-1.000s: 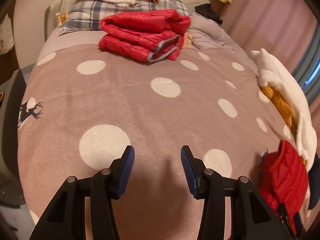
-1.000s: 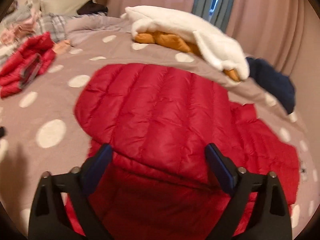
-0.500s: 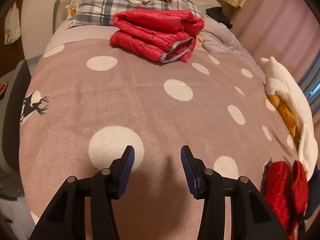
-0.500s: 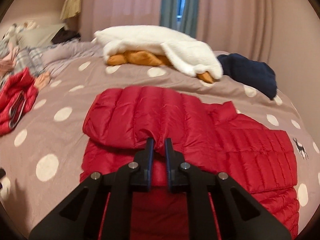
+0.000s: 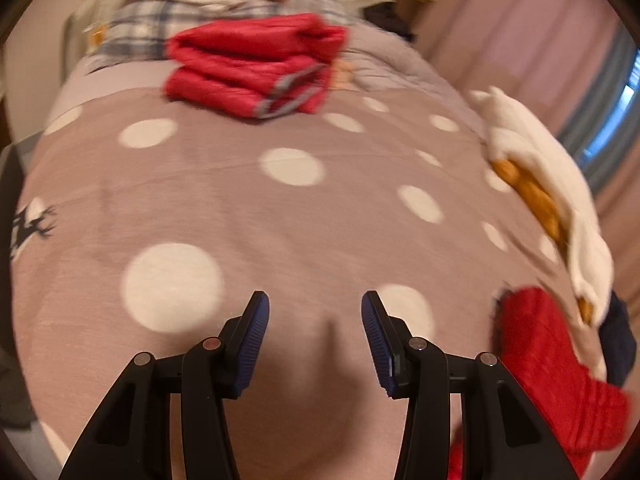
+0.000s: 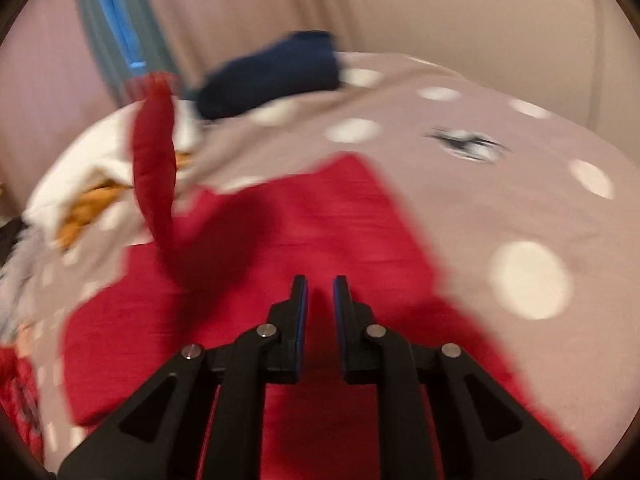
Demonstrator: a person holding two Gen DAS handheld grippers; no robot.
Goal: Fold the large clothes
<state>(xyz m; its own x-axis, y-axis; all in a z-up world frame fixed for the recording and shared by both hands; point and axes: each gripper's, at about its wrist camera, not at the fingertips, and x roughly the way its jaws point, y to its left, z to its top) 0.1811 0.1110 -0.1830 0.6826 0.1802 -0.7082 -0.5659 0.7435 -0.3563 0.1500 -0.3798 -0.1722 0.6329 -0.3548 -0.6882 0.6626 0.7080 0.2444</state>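
A red puffer jacket (image 6: 304,232) lies spread on the polka-dot bed cover (image 6: 500,184). One part of it, likely a sleeve (image 6: 154,160), stands up in the air at the left, blurred. My right gripper (image 6: 319,292) hovers over the jacket with its jaws nearly closed and a narrow gap between them, nothing visibly held. My left gripper (image 5: 315,312) is open and empty above the bare bed cover (image 5: 240,208). The jacket's edge (image 5: 556,368) shows at its lower right.
A folded red jacket (image 5: 256,64) sits at the far end by plaid pillows (image 5: 152,28). A white fleece over an orange garment (image 5: 548,184) lies along the right edge. A navy garment (image 6: 272,72) lies beyond the jacket, near the curtains.
The right gripper swung right across the jacket, and its jaws parted slightly from the fold they pinched. A red part now flips up. The left gripper shifted a little and stays open.
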